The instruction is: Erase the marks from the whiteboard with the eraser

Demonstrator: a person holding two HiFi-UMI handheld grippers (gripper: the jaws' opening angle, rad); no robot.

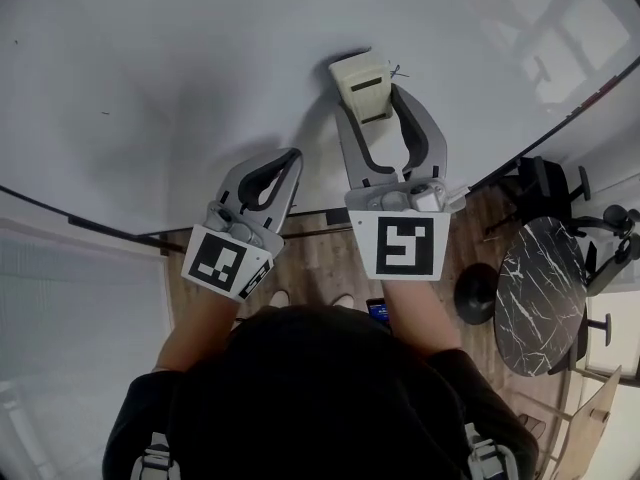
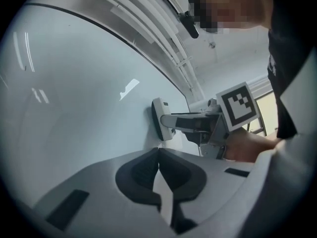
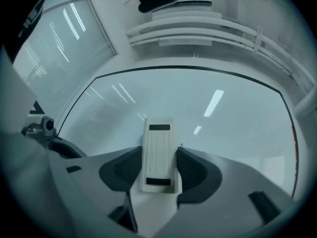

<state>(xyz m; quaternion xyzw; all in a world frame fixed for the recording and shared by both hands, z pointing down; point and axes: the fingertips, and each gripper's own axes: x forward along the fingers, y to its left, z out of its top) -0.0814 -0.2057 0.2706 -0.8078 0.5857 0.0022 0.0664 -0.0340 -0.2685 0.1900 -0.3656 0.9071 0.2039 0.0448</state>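
Note:
The whiteboard (image 1: 180, 78) fills the upper head view and looks almost clean. A tiny dark mark (image 1: 398, 71) shows just right of the cream eraser (image 1: 362, 86), and another faint speck (image 1: 105, 113) lies far left. My right gripper (image 1: 372, 103) is shut on the eraser and presses it flat against the board. In the right gripper view the eraser (image 3: 158, 157) sits between the jaws, with the small mark (image 3: 182, 145) beside it. My left gripper (image 1: 290, 158) hovers lower left of the eraser, shut and holding nothing. From the left gripper view, the eraser (image 2: 159, 118) touches the whiteboard (image 2: 74, 113).
The board's dark lower frame (image 1: 100, 230) runs below the grippers. A round black marble table (image 1: 540, 293) and black office chairs (image 1: 545, 183) stand on the wooden floor at right. Window blinds (image 1: 70, 308) are at lower left.

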